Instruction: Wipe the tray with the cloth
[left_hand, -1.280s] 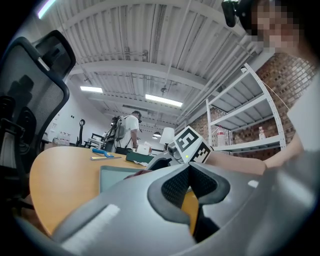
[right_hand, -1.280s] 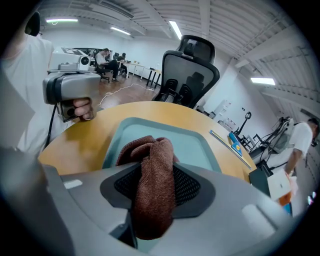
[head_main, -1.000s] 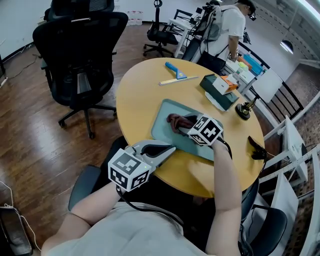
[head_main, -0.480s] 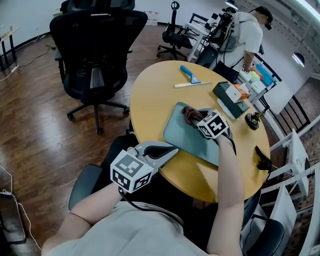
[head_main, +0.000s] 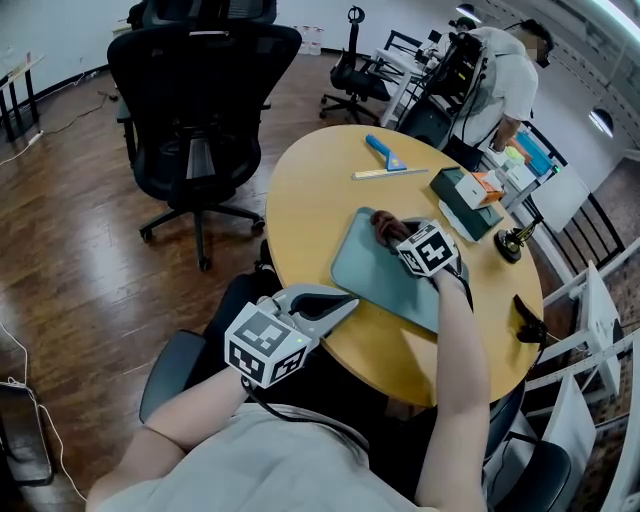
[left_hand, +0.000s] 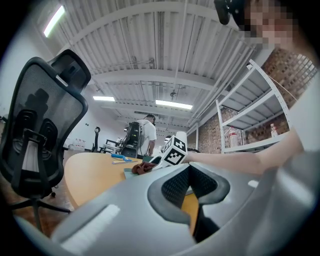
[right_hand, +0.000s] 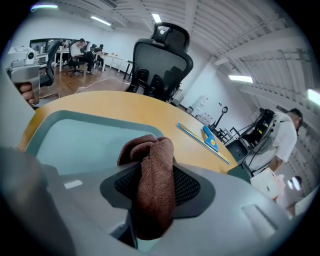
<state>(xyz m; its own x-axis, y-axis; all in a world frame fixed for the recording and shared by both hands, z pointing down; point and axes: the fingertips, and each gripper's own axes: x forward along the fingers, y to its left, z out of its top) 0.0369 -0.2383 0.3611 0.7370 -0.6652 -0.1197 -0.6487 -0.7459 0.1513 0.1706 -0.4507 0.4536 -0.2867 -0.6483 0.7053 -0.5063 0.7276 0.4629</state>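
Observation:
A teal tray (head_main: 378, 275) lies on the round wooden table (head_main: 310, 195). My right gripper (head_main: 397, 238) is shut on a brown cloth (head_main: 386, 226) and presses it on the tray's far corner. In the right gripper view the brown cloth (right_hand: 152, 175) is pinched between the jaws over the tray (right_hand: 85, 137). My left gripper (head_main: 340, 301) is shut and holds nothing; it hovers off the table's near edge, apart from the tray. In the left gripper view the cloth (left_hand: 143, 167) and the right gripper's marker cube (left_hand: 175, 149) appear beyond its closed jaws.
A blue squeegee (head_main: 380, 150) and a ruler (head_main: 388, 173) lie at the table's far side, with a dark box (head_main: 464, 208) at the right. A black office chair (head_main: 200, 90) stands to the left. A person (head_main: 495, 75) stands behind the table.
My right gripper has slid the cloth toward the tray's far corner. The left gripper has stayed by the table's near edge.

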